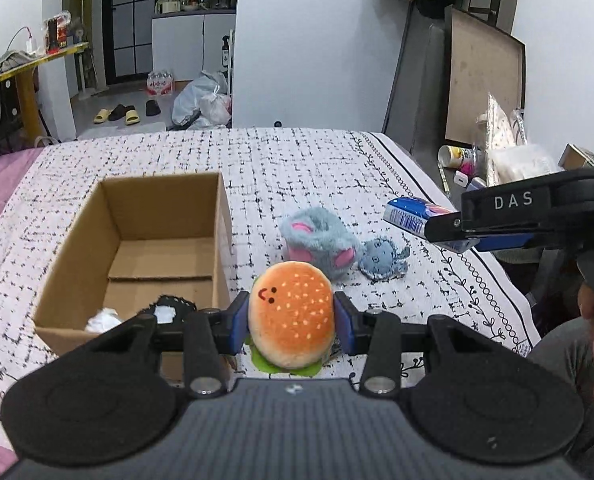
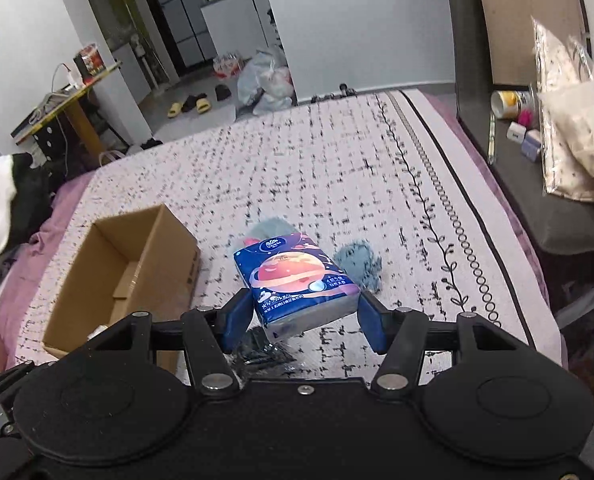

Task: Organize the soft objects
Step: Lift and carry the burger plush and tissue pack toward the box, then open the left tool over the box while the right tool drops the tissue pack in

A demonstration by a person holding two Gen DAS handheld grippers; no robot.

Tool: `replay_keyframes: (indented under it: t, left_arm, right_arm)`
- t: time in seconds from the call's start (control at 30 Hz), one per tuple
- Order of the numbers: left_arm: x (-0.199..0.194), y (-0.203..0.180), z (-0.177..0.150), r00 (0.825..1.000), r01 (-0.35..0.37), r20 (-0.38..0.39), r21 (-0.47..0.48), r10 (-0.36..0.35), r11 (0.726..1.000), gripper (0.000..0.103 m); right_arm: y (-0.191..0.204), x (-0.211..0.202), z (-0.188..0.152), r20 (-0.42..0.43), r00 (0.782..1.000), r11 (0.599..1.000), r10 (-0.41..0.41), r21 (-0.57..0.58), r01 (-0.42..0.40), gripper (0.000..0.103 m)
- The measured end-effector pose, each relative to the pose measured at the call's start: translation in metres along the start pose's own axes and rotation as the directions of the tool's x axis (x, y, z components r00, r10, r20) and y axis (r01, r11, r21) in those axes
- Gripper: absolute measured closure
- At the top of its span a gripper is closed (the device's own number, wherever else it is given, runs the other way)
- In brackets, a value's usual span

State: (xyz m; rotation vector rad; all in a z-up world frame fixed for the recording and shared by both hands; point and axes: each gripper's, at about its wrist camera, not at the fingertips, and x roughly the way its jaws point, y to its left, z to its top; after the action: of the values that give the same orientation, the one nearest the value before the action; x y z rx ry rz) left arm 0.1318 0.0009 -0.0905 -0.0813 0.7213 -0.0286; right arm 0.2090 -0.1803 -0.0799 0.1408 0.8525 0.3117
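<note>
The hamburger plush (image 1: 291,314) is clamped by the left gripper (image 1: 291,320), the tissue pack (image 2: 297,280) by the right gripper (image 2: 303,318); each should be released only once carried over the cardboard box (image 1: 97,216).

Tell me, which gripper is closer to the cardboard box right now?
Left. The left gripper, clamping the burger plush, hangs just beside the cardboard box. The right gripper, holding the tissue pack, is farther off to the right.
</note>
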Motion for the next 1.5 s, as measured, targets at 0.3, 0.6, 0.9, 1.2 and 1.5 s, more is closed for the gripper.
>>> replay_keyframes:
  t: [0.3, 0.6, 0.9, 1.2, 1.5]
  left_arm:
    - [-0.016, 0.003, 0.022, 1.0, 0.019, 0.022, 0.059, -0.021, 0.998, 0.06]
    - [-0.02, 0.015, 0.048, 0.998, 0.05, 0.034, 0.069, -0.052, 0.996, 0.06]
    - [-0.018, 0.035, 0.067, 0.996, 0.074, 0.05, 0.047, -0.076, 0.996, 0.06]
    - [-0.005, 0.056, 0.056, 0.998, 0.065, 0.022, 0.049, -0.066, 0.997, 0.06]
    - [0.013, 0.109, 0.052, 1.0, -0.007, -0.012, -0.069, 0.007, 0.998, 0.06]
  right_arm:
    - [0.014, -0.021, 0.005, 0.06, 0.998, 1.0, 0.027, 0.005, -0.027, 0.047]
    - [0.027, -0.034, 0.006, 0.097, 0.994, 0.999, 0.039, -0.012, -0.038, 0.047]
    - [0.02, -0.054, 0.021, 0.105, 0.994, 0.999, -0.004, 0.051, -0.002, 0.047]
    - [0.025, -0.046, 0.032, 0.103, 0.995, 0.994, 0.001, 0.106, -0.012, 0.047]
    - [0.072, -0.017, 0.028, 0.066, 0.995, 0.997, 0.075, 0.015, -0.076, 0.047]
